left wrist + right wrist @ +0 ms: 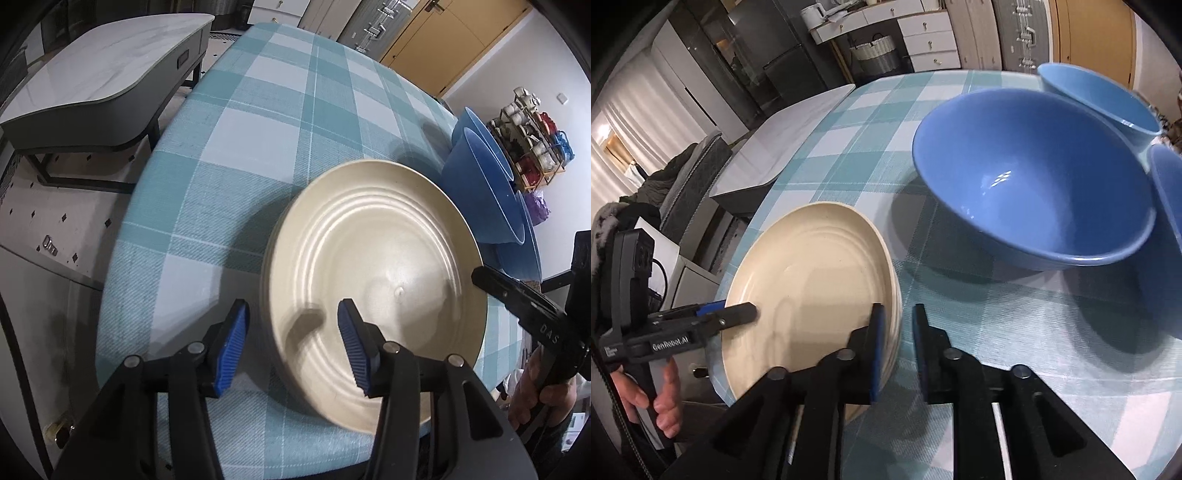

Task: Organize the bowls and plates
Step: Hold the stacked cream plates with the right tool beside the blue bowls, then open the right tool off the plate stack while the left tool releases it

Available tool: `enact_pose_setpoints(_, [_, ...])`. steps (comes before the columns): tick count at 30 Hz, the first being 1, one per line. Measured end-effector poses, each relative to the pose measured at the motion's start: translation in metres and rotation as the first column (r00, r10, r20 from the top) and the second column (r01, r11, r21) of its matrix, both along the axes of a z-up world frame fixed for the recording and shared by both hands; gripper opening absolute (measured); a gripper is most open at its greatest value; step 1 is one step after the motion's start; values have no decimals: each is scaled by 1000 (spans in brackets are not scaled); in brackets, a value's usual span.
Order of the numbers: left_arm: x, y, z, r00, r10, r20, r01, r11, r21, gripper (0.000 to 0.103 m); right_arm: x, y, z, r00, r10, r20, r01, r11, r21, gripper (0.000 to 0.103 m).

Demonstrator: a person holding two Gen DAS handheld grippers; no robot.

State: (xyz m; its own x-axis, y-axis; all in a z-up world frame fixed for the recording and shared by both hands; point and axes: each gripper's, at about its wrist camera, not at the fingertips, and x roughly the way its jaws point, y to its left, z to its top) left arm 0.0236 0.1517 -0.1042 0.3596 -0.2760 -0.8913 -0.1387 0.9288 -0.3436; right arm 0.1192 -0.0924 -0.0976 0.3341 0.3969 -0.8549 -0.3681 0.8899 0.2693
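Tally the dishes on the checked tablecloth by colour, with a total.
Blue bowls: 3
Cream plates: a stack, seemingly several by its layered edge; exact number unclear
Total: 3 bowls plus the plate stack

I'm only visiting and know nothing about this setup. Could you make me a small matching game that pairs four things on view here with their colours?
Things:
1. plates
2. big bowl
3. tablecloth
4. side table

Colours:
A. blue
B. pale marbled top, grey sides
C. cream
D. teal and white checks

Pairs: 1-C, 2-A, 3-D, 4-B
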Motion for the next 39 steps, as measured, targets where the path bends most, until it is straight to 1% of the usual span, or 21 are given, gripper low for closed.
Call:
enact_pose_setpoints(1, [-2, 1, -1, 1000, 4, -8, -4, 1000, 7, 50, -1, 0, -1, 1000, 1, -3, -1, 1000, -10, 46])
enact_pose_setpoints(2, [-4, 3, -1, 1000, 8, -11, -8, 1000, 9, 50, -2, 1, -2, 1000, 3, -10, -3, 1000, -26, 56])
enact_pose_setpoints(5, [-9, 5, -6, 1000, 8, -26, -8, 1000, -12, 50, -9, 5, -8, 999, 23, -24, -24, 999, -40, 56])
enact_pose_setpoints(6, [-11, 4, -6, 1000, 7, -16, -8, 1000, -7, 50, -10, 6, -11, 999, 28, -35, -30, 999, -41, 56])
enact_pose_setpoints(8, [-12, 1, -5, 1000, 2, -19, -2, 1000, 2, 50, -9, 9, -18, 997, 35, -66, -37, 999, -33, 56])
enact_pose_setpoints(10, [-13, 0, -5, 1000, 6, -19, -7, 1000, -24, 50, -7, 12, -27, 994, 30, -102, -33, 999, -25, 56])
enact_pose_setpoints(12, [-14, -1, -5, 1000, 21, -12, -21, 1000, -16, 50, -6, 11, -32, 992, 27, -126, -25, 999, 20, 56])
enact_pose_setpoints(14, [-17, 3, -2, 998, 63, 5, -63, 998, 10, 50, -4, 14, -35, 989, 28, -143, -23, 999, 40, 56])
enact_pose_setpoints(16, [-18, 8, 0, 996, 87, 24, -87, 996, -3, 50, -4, 14, -37, 987, 32, -159, -24, 998, 58, 56])
enact_pose_setpoints(19, [-14, 11, -6, 998, 68, -8, -69, 997, -35, 50, -3, 14, -38, 986, 31, -163, -20, 997, 70, 56])
enact_pose_setpoints(23, [-12, 6, -6, 999, 40, -4, -40, 998, -41, 50, -1, 13, -39, 984, 25, -178, -9, 996, 86, 56])
enact_pose_setpoints(25, [-11, 4, -6, 999, 39, -1, -39, 998, -41, 50, -1, 13, -40, 982, 21, -185, -5, 996, 90, 56])
enact_pose_setpoints(28, [-7, 0, -6, 999, 32, -7, -32, 997, -68, 49, 1, 14, -39, 981, 17, -193, 0, 996, 85, 56])
enact_pose_setpoints(30, [-5, -8, -6, 1000, 6, -17, -8, 997, -79, 50, 0, 16, -39, 980, 22, -199, -4, 996, 91, 51])
enact_pose_setpoints(32, [-3, -15, -4, 1000, -2, -25, 2, 1000, -25, 49, -1, 20, -39, 979, 23, -203, -5, 996, 90, 50])
enact_pose_setpoints(37, [6, -15, -5, 999, 2, -36, -2, 1000, -19, 49, 5, 21, -40, 979, 13, -202, 6, 996, 92, 50])
enact_pose_setpoints(39, [13, -16, -5, 999, 1, -38, -1, 1000, 3, 49, 8, 23, -40, 981, 11, -195, 6, 996, 85, 50])
